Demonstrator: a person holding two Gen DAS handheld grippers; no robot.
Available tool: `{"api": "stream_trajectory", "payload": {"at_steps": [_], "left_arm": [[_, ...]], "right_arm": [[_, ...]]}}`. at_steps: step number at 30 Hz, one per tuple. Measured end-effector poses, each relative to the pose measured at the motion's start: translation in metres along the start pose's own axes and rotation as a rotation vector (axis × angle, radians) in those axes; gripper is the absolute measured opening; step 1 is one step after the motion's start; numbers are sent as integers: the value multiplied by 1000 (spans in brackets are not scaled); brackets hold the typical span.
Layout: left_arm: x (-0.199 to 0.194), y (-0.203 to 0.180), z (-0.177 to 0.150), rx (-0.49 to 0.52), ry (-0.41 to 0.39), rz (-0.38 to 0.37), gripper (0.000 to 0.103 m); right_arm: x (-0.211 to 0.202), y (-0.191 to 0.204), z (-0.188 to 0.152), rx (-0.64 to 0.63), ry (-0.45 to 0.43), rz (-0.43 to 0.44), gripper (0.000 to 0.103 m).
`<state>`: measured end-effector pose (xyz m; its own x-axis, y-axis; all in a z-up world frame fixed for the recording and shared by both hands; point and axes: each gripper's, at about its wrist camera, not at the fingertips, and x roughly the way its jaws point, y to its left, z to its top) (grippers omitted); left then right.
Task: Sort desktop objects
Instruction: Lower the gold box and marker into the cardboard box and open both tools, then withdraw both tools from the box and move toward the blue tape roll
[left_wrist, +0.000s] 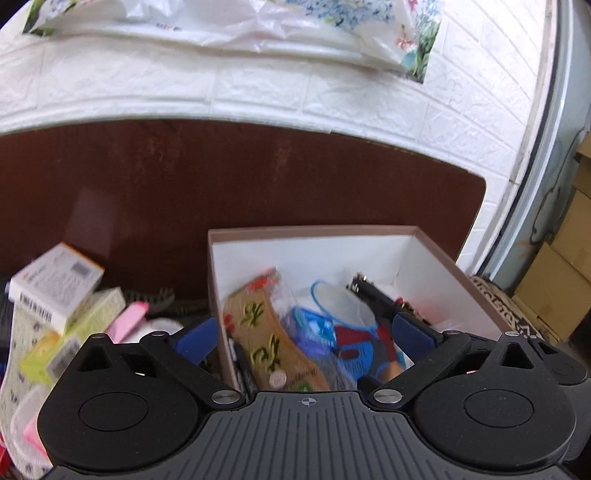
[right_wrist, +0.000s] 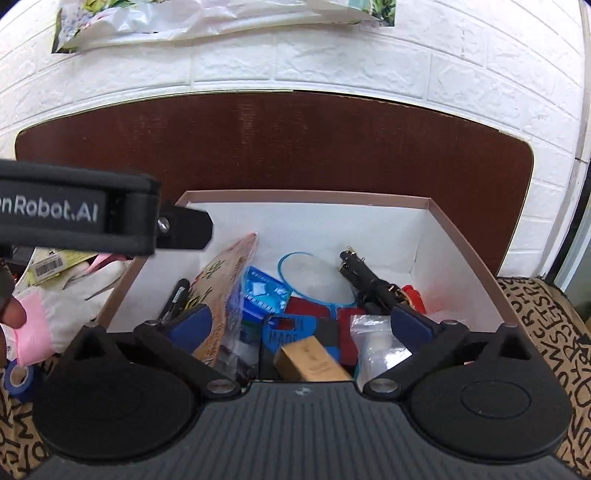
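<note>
Box (right_wrist: 461, 236) right of loose pile (left_wrist: 66, 295)

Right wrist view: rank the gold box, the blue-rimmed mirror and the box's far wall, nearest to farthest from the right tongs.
1. Gold box, just below, between the right tongs.
2. Blue-rimmed mirror, mid-box.
3. Far wall, at the back.

A white embossed brick-pattern wall (right_wrist: 332, 59) fills the background in both wrist views. Against it stands a dark reddish-brown wooden panel (right_wrist: 295, 147) with rounded upper corners, its surface faintly scuffed. Higher up the wall hangs a floral-printed plastic sheet (left_wrist: 369, 26), crumpled and glossy. At the right edge of the left wrist view, a pale metal frame (left_wrist: 554, 147) runs down, with stacked cardboard cartons (left_wrist: 561, 273) beyond it. A tan cloth printed with black letters (right_wrist: 546, 332) covers the surface below. Light is even and soft.
</note>
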<state>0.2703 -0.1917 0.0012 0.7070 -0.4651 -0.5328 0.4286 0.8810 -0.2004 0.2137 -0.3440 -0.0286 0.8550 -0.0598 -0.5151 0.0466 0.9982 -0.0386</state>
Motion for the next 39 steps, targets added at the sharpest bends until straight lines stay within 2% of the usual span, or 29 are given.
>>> {"api": "stream_trajectory", "payload": {"at_steps": [6,15,25,39], "left_arm": [[-15,-1,-14,5,11,36,103],[-50,-4,-30,24,12,69,103],[-95,-1,-56,35,4,83,103],[-150,15,-102,1,21,125,103]], "right_arm": [[-10,-4,-5,51,42,18,103],[-49,-4,-10,91,5,24,103],[-90,18,-26,72,-18,49,103],[-132,55,-61,70,4,114,103]]}}
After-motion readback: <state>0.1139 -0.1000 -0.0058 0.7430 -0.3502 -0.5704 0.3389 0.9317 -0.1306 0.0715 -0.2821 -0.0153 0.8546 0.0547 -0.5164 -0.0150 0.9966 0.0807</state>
